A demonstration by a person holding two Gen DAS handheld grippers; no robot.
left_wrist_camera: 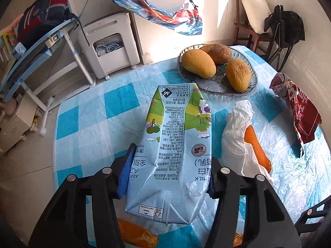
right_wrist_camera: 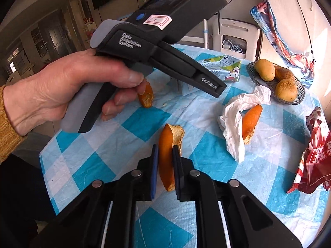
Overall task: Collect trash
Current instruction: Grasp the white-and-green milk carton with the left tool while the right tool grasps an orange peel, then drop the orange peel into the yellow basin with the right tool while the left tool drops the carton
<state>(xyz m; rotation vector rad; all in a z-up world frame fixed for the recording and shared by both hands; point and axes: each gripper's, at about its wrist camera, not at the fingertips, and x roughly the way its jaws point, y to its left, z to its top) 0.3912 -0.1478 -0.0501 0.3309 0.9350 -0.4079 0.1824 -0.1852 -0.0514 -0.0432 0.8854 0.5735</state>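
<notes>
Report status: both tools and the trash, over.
Left tool closed on milk carton. Right tool shut on orange peel. Tissue, red wrapper, more peel still on table. Nothing blocking.

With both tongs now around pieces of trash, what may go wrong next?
The right tongs pinch only the thin edge of the orange peel, so it may slip out. The left tongs straddle the crumpled milk carton, which may buckle or drag the tissue along.

Left tool [left_wrist_camera: 167,173]: pads pressed against both sides of milk carton [left_wrist_camera: 175,142], angled downward. Right tool [right_wrist_camera: 165,165]: pads clamped on orange peel [right_wrist_camera: 168,153]. Bare hand [right_wrist_camera: 68,91] grips left tool's handle, centre-left of frame.
</notes>
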